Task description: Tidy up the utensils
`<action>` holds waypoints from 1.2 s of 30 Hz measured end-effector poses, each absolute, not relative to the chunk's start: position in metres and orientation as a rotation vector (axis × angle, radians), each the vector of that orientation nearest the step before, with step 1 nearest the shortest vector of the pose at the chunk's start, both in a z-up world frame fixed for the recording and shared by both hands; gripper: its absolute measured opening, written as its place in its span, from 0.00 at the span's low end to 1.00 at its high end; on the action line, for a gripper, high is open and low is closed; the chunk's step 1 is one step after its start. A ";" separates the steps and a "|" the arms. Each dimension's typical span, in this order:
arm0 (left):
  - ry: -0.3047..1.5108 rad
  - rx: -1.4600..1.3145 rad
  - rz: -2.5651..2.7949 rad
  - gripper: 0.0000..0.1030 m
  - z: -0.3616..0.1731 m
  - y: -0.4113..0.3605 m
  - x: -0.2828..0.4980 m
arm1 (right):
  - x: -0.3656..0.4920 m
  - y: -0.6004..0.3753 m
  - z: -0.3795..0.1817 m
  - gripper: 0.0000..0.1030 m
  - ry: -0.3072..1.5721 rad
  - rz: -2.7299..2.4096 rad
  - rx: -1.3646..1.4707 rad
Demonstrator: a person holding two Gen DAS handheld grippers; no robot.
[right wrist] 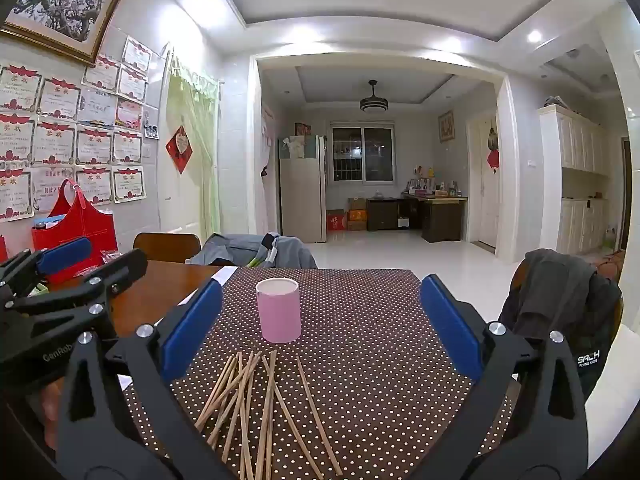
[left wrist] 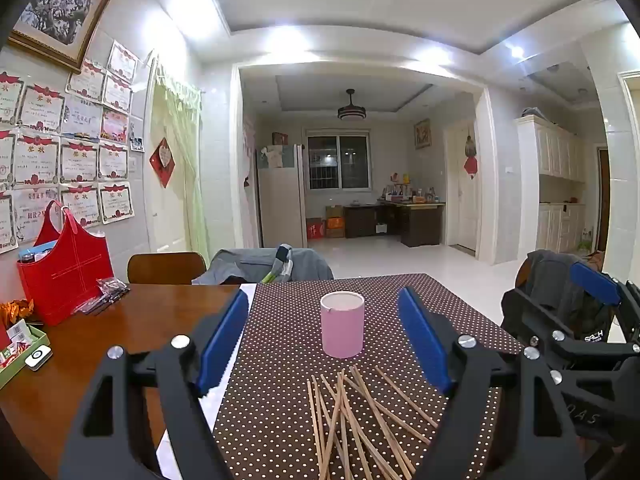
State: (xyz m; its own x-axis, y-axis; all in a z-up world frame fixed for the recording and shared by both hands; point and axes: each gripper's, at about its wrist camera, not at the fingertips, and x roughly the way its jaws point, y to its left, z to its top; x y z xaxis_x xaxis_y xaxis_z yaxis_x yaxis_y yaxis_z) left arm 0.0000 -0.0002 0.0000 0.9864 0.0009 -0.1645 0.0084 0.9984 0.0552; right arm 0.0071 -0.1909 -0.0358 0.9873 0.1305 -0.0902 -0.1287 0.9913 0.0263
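Several wooden chopsticks (left wrist: 356,416) lie loosely crossed on a brown polka-dot cloth (left wrist: 280,380). A pink cylindrical cup (left wrist: 342,325) stands upright just beyond them. My left gripper (left wrist: 324,336) is open and empty, held above the table short of the chopsticks, its blue pads either side of the cup in view. In the right wrist view the chopsticks (right wrist: 256,404) lie low and left of centre, the cup (right wrist: 279,310) behind them. My right gripper (right wrist: 320,324) is open and empty, to the right of the left gripper (right wrist: 60,264).
A red bag (left wrist: 66,276), small packets (left wrist: 106,292) and a green tray (left wrist: 22,354) sit on the wooden table at left. Chairs draped with grey clothes stand at the far edge (left wrist: 264,266) and at the right (right wrist: 560,304).
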 end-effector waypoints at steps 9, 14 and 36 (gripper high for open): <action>0.164 0.057 -0.004 0.74 0.000 0.000 0.000 | 0.007 -0.191 -0.036 0.94 0.094 0.131 0.024; 0.166 0.056 -0.004 0.74 -0.001 -0.001 0.000 | 0.006 -0.189 -0.035 0.94 0.095 0.129 0.022; 0.178 0.050 -0.006 0.74 -0.006 -0.001 0.008 | 0.008 -0.185 -0.043 0.94 0.118 0.128 0.021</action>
State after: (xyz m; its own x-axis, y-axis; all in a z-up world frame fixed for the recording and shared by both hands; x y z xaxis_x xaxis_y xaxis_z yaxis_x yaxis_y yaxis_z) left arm 0.0083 -0.0010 -0.0062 0.9841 -0.0020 -0.1776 0.0109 0.9987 0.0490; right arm 0.0077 -0.1852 -0.0426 0.9848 0.1290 -0.1165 -0.1265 0.9916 0.0285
